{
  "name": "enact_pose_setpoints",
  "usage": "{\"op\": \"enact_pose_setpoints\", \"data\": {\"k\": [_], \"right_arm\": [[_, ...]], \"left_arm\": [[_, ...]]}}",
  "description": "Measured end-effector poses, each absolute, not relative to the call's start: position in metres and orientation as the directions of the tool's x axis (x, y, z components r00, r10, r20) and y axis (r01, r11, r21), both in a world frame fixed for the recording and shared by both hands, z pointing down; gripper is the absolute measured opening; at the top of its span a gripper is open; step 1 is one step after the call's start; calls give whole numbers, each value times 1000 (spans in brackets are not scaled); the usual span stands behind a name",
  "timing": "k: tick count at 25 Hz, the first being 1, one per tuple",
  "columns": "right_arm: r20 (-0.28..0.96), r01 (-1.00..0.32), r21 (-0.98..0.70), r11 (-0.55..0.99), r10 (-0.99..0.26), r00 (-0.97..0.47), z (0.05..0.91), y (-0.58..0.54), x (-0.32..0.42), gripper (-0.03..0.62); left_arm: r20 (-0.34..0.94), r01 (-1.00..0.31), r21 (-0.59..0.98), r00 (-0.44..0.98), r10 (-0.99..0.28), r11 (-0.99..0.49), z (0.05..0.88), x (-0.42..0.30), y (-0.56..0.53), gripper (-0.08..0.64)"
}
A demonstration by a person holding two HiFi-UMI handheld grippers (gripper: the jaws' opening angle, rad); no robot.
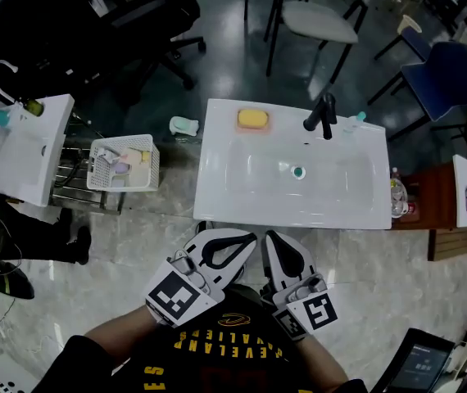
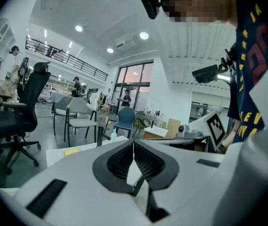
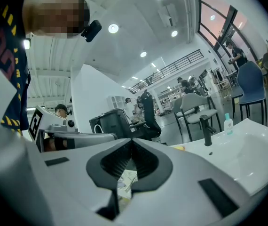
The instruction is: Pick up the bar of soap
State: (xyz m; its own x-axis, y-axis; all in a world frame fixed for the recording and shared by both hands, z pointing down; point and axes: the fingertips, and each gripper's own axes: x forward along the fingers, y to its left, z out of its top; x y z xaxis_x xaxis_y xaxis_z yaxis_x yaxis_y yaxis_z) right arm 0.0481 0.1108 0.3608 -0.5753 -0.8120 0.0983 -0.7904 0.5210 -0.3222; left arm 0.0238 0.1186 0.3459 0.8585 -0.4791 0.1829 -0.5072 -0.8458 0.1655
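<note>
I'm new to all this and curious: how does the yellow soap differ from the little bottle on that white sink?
The yellow soap lies flat left of the black tap; the little bottle stands upright to its right. The soap is a solid yellow block; the bottle is pale with a teal cap. Both sit on the white sink's back rim.

White washbasin, yellow bar of soap on its back left corner, black tap, small bottle
</note>
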Motion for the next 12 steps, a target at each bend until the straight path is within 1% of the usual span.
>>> {"op": "enact_pose_setpoints", "data": {"k": [5,12], "right_arm": [[119,-820,-315,479,-837,-534,363,69,36,15],[136,-864,-294,408,-877,-460,358,5,22,15]], "left_arm": [[176,-470,179,880,-442,-864,349,9,76,12],[162,-423,145,902,-400,-894,341,-14,8,14]]}}
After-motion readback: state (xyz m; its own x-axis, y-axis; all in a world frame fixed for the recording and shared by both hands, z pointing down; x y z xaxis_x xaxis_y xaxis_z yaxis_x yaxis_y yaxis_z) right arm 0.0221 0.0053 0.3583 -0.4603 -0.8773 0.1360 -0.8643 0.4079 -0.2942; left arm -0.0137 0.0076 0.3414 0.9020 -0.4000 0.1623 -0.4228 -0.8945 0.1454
